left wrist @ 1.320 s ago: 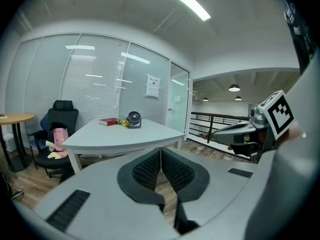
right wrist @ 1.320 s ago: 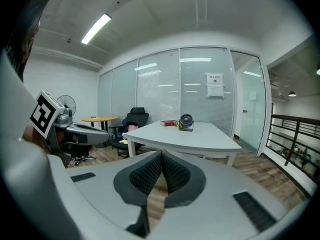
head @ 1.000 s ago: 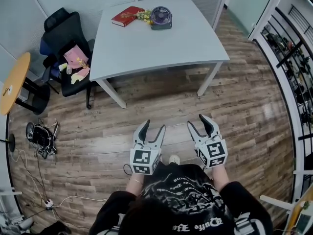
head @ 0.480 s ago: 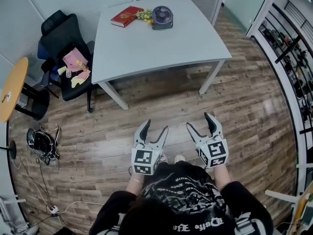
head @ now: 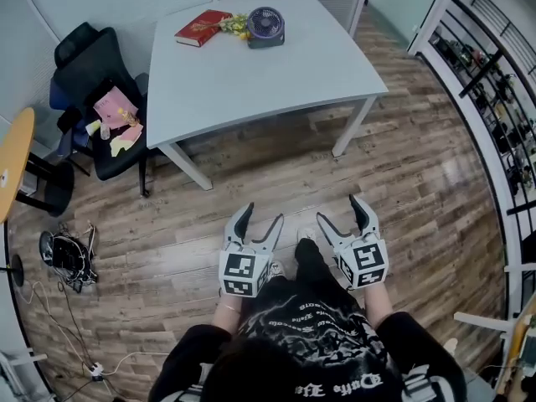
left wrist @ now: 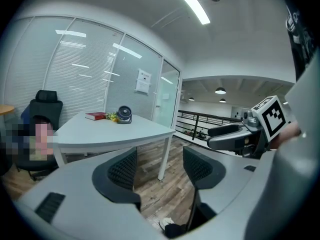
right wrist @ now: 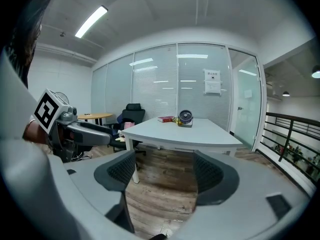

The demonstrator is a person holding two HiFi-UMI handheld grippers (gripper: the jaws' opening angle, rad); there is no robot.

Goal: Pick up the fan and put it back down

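Note:
A small dark round fan (head: 265, 26) stands at the far end of the white table (head: 251, 82), far ahead of both grippers. It also shows small in the left gripper view as the fan (left wrist: 124, 114) and in the right gripper view as the fan (right wrist: 185, 117). My left gripper (head: 261, 218) and right gripper (head: 341, 210) are held side by side over the wood floor, close in front of the person's body. Both pairs of jaws are opening, and nothing is between them: left gripper (left wrist: 160, 166), right gripper (right wrist: 165, 171).
A red book (head: 202, 27) and a yellow bunch (head: 234, 26) lie beside the fan. A black chair (head: 96, 82) with pink items stands left of the table, with a round wooden table (head: 12, 162) and floor cables (head: 65, 254) further left. Dark shelving (head: 494, 99) runs along the right.
Both grippers' jaws have spread wider. The table and fan have shifted slightly left in the head view, and the grippers have stayed close to the body.

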